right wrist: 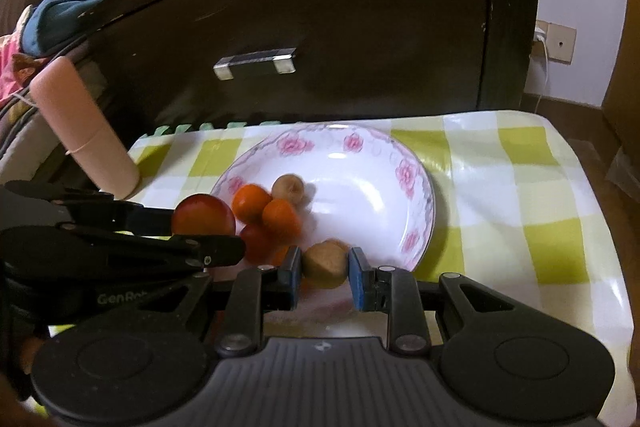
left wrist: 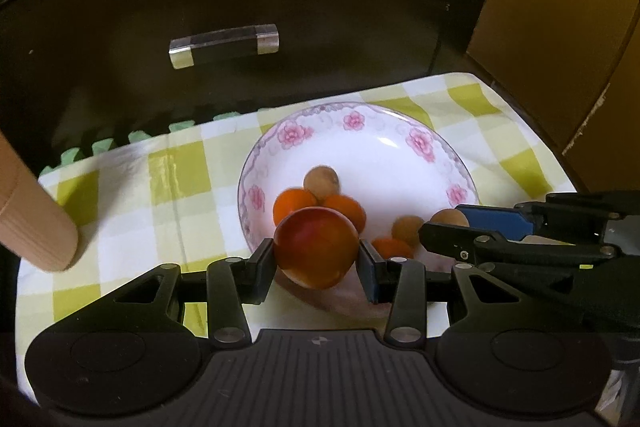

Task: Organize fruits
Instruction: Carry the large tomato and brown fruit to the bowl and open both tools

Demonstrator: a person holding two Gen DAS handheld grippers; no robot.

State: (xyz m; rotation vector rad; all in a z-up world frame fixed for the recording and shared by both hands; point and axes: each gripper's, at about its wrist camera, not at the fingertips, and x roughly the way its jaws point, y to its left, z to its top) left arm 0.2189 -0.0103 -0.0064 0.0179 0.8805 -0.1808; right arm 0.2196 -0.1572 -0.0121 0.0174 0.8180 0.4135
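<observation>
While poised over the near rim of the white floral-edged ceramic bowl (left wrist: 400, 147), round red-orange plum-like fruit (left wrist: 316, 247) clamped between left gripper (left wrist: 316, 263) pads. Small tan round fruit (right wrist: 325, 264) pinched by nearly closed right gripper (right wrist: 325, 275), beside orange fruits (right wrist: 264, 211) lying in bowl on green-checked cloth (right wrist: 520, 187).

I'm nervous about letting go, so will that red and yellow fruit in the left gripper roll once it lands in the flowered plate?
Probably: the red and yellow fruit looks round and smooth. The flowered plate dishes inward, so it would likely settle against the orange fruits rather than escape.
</observation>
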